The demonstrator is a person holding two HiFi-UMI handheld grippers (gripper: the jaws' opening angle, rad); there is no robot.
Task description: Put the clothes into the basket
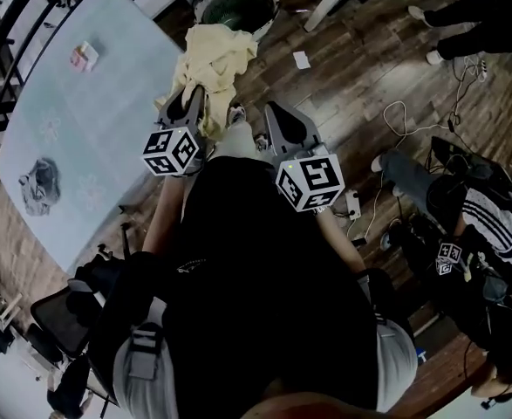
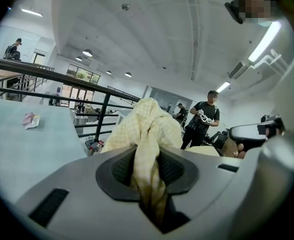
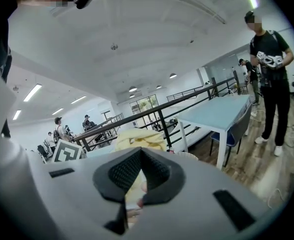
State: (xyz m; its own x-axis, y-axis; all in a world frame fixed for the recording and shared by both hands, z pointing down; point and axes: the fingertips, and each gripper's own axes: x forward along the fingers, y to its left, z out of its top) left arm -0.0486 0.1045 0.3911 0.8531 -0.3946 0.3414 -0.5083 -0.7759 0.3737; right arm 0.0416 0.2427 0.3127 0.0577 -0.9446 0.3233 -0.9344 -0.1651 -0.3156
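Gripping hand: left gripper, its jaws closed on a fold of the yellow checked garment; the fabric runs up between the two dark pads and billows out beyond them.
Garment position: held up off the floor, past the corner of the pale blue desk. In the head view its far edge overlaps the near rim of the basket; whether the two touch cannot be told.
Basket: round, white-rimmed with a dark green inside, standing on the wooden floor beyond the desk.
Right gripper: held just beside the left one, jaw tips drawn together, nothing clamped between them; the garment shows beyond its tips in the right gripper view.
Marker cubes: one on each gripper, left marker cube, right marker cube.
Desk contents: a crumpled grey cloth near the person's end, and a small pink-and-white packet nearer the far end.
Floor: a white slip of paper and loose cables.
Background: a bystander in dark clothes stands holding another gripper.
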